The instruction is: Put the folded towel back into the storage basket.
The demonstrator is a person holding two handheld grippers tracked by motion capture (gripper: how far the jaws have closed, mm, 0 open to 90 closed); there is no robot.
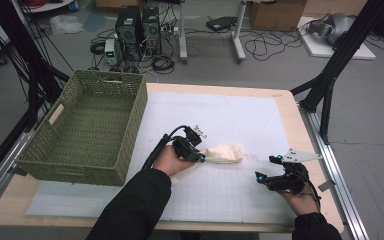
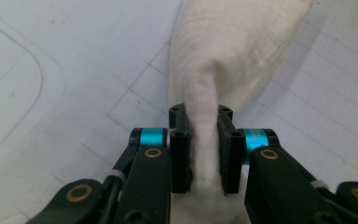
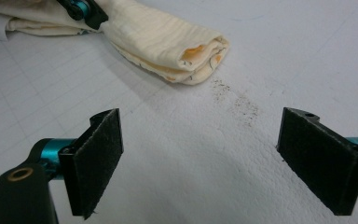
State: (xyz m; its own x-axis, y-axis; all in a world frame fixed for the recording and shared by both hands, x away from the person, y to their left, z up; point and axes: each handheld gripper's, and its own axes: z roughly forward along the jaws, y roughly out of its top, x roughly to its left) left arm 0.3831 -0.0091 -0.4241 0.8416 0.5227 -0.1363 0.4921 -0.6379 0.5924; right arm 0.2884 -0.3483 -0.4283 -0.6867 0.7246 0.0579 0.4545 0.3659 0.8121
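Soft crinkled cream cloth (image 2: 223, 51) lies on a matt white gridded mat (image 1: 240, 120), beside a woven green basket (image 1: 130, 130).

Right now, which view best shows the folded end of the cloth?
The right gripper view: the cloth lies with its layered folds facing the camera. The left gripper view shows a pinched ridge between the left tool. The high view shows a small pale bundle.

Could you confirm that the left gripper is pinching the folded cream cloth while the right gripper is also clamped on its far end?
Not quite: the left gripper does pinch the folded cream cloth, but the right gripper stands open over the white mat, apart from the cloth, as the right gripper view shows.
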